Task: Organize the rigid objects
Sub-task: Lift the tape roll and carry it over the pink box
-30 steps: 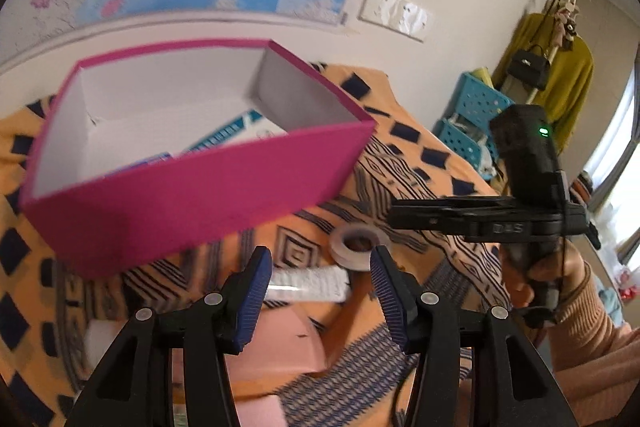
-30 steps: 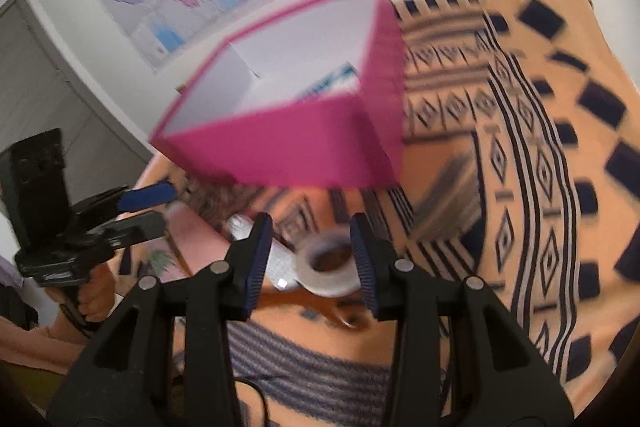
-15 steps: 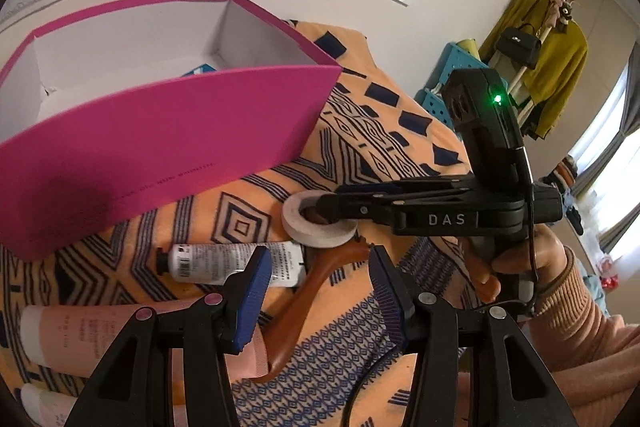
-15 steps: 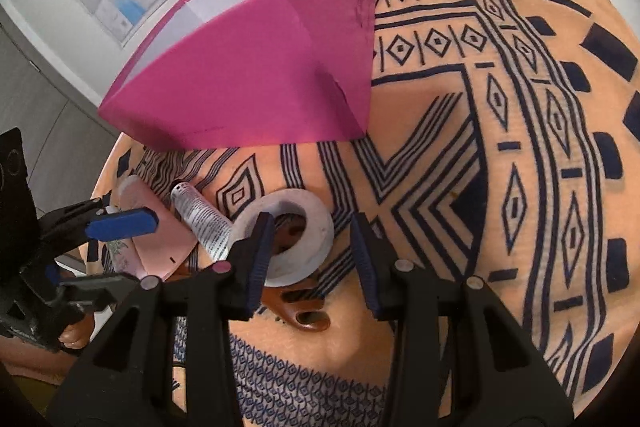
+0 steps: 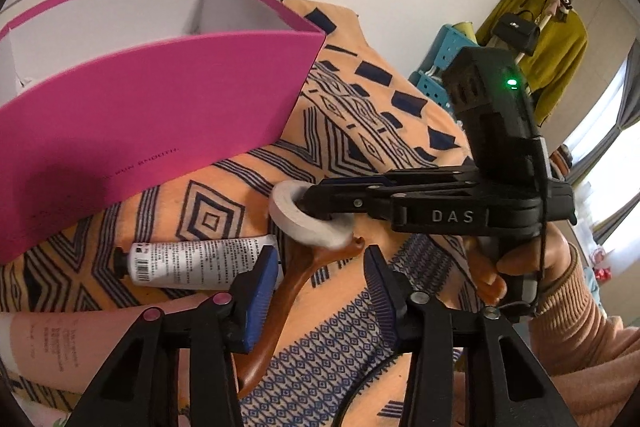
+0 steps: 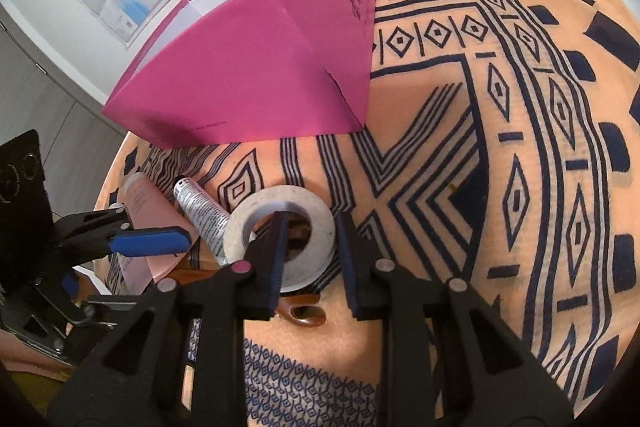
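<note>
- Right claw [image 6: 310,251] open, straddling the tape roll's [image 6: 280,235] near wall; roll lies on the bench beside the pink box [image 6: 256,67].
- Advise closing squarely on the wall before lifting.
- Left claw [image 5: 320,291] open, empty.

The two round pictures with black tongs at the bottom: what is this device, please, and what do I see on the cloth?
No robot is here. A person holds a hand gripper in each hand, each with its own camera looking along its fingers.

The left gripper is open and empty. The right gripper is open too, one finger through the hole of a white tape roll, the other outside it.

On the patterned cloth also lie a white tube, a brown wooden handle, a pink tube and an open pink box.
</note>
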Tool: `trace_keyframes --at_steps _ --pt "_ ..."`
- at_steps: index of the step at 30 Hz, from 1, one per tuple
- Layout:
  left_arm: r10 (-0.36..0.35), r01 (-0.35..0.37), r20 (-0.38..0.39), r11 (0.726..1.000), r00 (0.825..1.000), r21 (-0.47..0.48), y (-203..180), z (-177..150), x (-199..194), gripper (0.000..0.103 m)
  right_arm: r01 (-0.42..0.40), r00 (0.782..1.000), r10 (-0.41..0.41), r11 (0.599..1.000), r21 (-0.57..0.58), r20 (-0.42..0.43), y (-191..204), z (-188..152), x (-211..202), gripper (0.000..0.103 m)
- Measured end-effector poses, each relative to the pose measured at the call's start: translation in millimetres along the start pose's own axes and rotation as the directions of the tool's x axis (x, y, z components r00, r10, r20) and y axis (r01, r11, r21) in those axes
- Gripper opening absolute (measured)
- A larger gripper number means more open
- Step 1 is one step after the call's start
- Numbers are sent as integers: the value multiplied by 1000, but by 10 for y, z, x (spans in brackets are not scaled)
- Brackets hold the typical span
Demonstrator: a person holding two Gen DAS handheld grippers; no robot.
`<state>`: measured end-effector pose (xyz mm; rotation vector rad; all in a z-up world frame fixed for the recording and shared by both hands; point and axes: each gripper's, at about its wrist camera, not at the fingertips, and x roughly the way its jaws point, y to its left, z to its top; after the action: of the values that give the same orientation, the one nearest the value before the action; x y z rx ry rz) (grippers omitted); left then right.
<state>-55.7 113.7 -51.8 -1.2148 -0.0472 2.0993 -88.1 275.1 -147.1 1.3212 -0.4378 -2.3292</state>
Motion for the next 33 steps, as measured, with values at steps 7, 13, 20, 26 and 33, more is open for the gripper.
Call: trace_keyframes --at_steps 7,13,20,26,33 --pt "-16 16 -18 1000 1000 -17 14 11 56 32 2 1000 -2 1000 -5 31 14 -75 -73 18" --pt "-11 11 -1 1000 1000 -15 1 25 -6 29 20 997 -18 999 -29 73 113 -94 -172 17" --pt "17 -17 72 1000 997 4 -23 98 -272 28 37 990 -25 995 -88 136 346 -32 -357 17" --pt "55 -61 156 997 986 38 -66 236 -586 28 38 980 -7 988 -151 201 573 133 -525 17" --pt "105 -118 220 992 970 50 -10 484 -822 28 44 966 11 978 -206 257 775 418 -628 17"
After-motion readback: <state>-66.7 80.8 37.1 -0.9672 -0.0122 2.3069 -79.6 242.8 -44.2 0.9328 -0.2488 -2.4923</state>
